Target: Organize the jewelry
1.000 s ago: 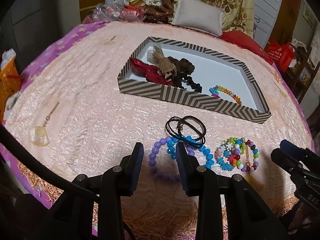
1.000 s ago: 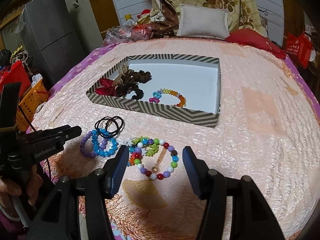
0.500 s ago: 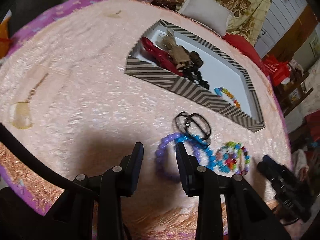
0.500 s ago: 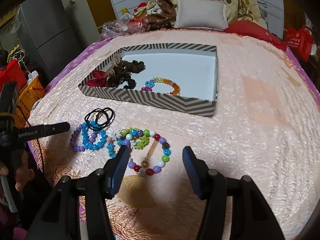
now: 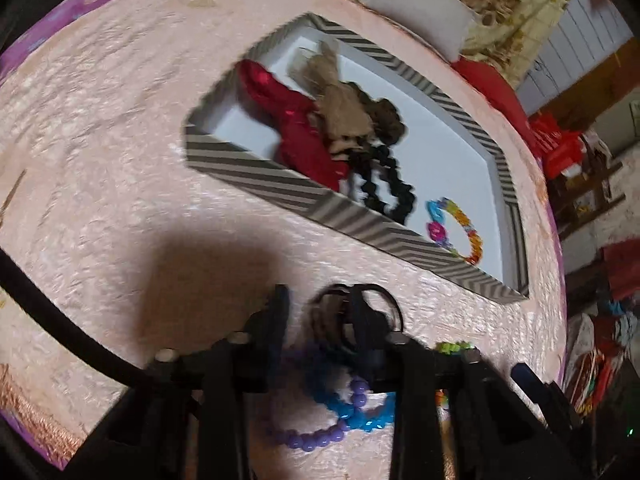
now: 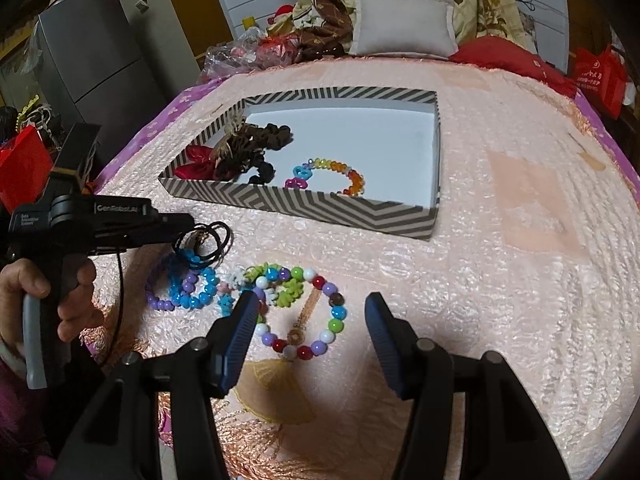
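Observation:
A chevron-striped box (image 6: 320,208) (image 5: 248,172) holds scrunchies (image 6: 248,148) and a rainbow bracelet (image 6: 332,172). On the pink cloth in front lie black hair ties (image 6: 208,240) (image 5: 356,312), a blue bracelet (image 6: 192,284) (image 5: 352,408), a purple bracelet (image 6: 160,300) (image 5: 308,438) and a multicoloured bead bracelet (image 6: 304,312). My left gripper (image 5: 320,312) (image 6: 188,224) is open, its fingers straddling the black hair ties' left side. My right gripper (image 6: 310,312) is open, hovering just above the multicoloured bracelet.
A yellow tassel (image 6: 276,388) lies near the bed's front edge. A white pillow (image 6: 400,28) and piled clothes sit at the far side. A grey fridge (image 6: 92,56) stands at the left, red bags (image 6: 600,76) at the right.
My left gripper has moved forward and down over the black hair ties, its view blurred by motion. My right gripper has barely moved.

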